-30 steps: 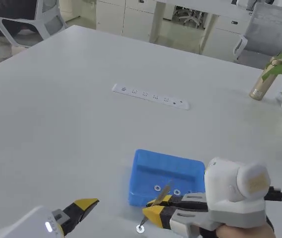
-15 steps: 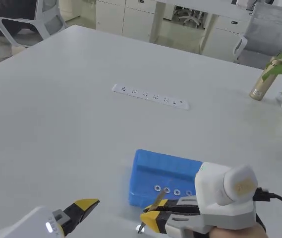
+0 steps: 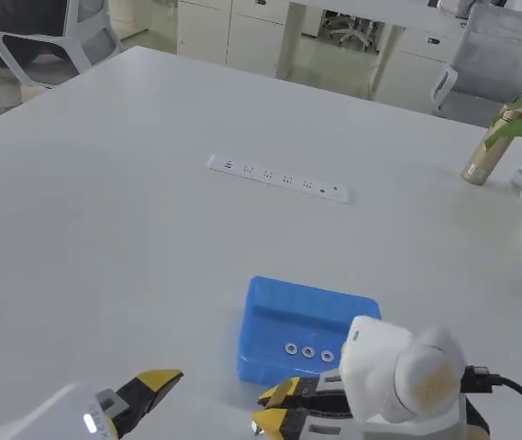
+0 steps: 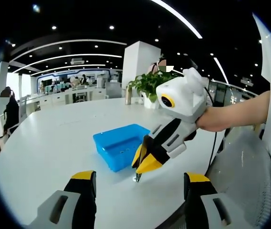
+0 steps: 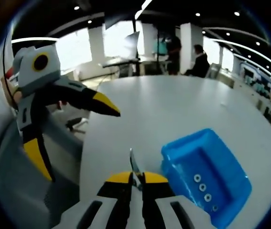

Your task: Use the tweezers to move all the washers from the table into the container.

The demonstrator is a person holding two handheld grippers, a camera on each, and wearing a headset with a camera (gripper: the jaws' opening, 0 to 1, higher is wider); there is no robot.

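at least three washers (image 3: 308, 352) lie in the container (image 3: 311, 298). the right gripper (image 5: 136, 179) clamps the tweezers (image 5: 132, 162), tips at the table (image 3: 150, 229); whether washers remain there is unclear. the left gripper (image 4: 140, 175) gapes wide, empty.

Left gripper (image 4: 140, 177), jaws wide apart — right gripper (image 4: 144, 164) with tweezers (image 4: 137, 178) beside blue container (image 4: 117, 144)

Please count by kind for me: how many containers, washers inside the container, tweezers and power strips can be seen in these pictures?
blue container: 1
washers in the container: 4 (the fourth is faint in the right gripper view)
tweezers: 1
power strip: 1
Total: 7
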